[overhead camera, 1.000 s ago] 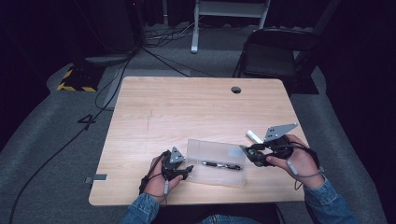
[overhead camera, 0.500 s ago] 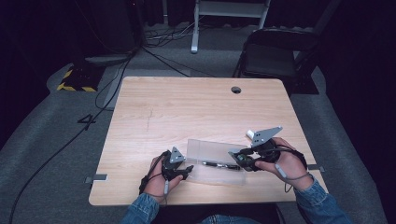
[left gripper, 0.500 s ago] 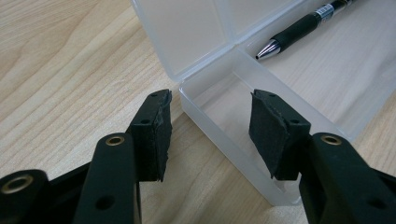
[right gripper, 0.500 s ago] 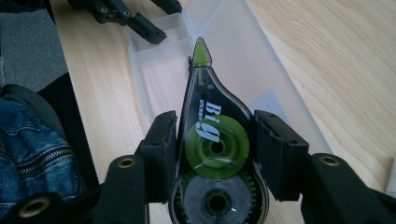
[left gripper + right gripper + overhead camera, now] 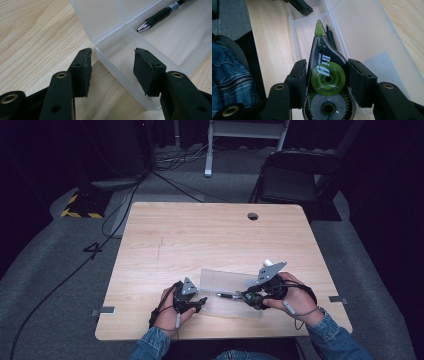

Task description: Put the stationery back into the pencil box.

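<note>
On the left side of the desk (image 5: 165, 240) I see my left tongs (image 5: 199, 303), close to the near edge, with the hand (image 5: 172, 307) around them. In the left gripper view their two black jaws stand on either side of the short end wall of the clear plastic box (image 5: 130, 37), one jaw outside the box and one inside it. I see a gap between the outer pad and the wall, so I cannot tell from the pictures alone if they press; the jaws are almost as narrow as they get, so I take them as closed on this wall.

The box (image 5: 230, 292) lies open on the desk between my two hands, with its lid laid flat on the far side. Inside the tray lies a black pen (image 5: 160, 15) with a silver tip, and the tip points toward the left tongs.

More to the right are my right tongs (image 5: 246, 297), above the right part of the box. They grip a correction tape roller (image 5: 325, 75): a dark body with a green wheel and a green pointed tip. The two pads press on its sides. The tip of the roller points over the tray, just beside the pen (image 5: 331, 37). In the right gripper view I also see the far end of the left tongs at the top, at the other end of the box.
</note>
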The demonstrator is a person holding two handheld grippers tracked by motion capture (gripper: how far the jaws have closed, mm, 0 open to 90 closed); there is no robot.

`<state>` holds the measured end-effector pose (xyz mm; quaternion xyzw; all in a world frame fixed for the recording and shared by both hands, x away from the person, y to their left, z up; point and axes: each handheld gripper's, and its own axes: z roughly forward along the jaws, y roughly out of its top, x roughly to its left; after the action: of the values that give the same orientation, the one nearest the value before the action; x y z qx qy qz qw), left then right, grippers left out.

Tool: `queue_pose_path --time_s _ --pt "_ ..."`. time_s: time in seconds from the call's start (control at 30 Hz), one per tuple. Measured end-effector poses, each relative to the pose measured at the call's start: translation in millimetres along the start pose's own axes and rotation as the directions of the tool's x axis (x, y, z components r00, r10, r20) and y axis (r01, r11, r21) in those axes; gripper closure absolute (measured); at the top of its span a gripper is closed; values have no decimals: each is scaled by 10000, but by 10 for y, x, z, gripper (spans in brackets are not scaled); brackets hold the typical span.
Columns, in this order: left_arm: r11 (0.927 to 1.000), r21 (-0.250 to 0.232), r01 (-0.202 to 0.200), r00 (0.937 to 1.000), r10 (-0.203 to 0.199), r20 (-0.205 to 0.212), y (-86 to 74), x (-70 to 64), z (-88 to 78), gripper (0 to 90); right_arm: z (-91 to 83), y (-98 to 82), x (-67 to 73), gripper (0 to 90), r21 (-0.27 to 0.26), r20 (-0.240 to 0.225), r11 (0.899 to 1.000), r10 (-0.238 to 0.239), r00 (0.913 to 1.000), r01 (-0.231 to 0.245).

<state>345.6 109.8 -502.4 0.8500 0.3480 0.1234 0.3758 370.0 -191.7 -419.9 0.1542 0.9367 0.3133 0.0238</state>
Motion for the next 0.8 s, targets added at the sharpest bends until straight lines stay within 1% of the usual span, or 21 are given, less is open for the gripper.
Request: queue_pose_path --time_s 0.2,0.4,0.6,0.8 --pt "10000 -13 5 10000 -5 -14 -1 -1 1 490 119 1 16 518 160 -151 9997 -161 9998 163" --pt "10000 0 -7 10000 7 0 0 0 0 491 219 -3 27 518 437 -294 9987 -251 9993 263" --pt "10000 0 -5 10000 5 -1 0 0 0 491 282 -39 0 518 715 -320 9970 -283 9991 305" --pt "10000 -1 -6 10000 6 -5 0 0 0 491 321 -65 -17 518 870 -386 9956 -320 9987 352"
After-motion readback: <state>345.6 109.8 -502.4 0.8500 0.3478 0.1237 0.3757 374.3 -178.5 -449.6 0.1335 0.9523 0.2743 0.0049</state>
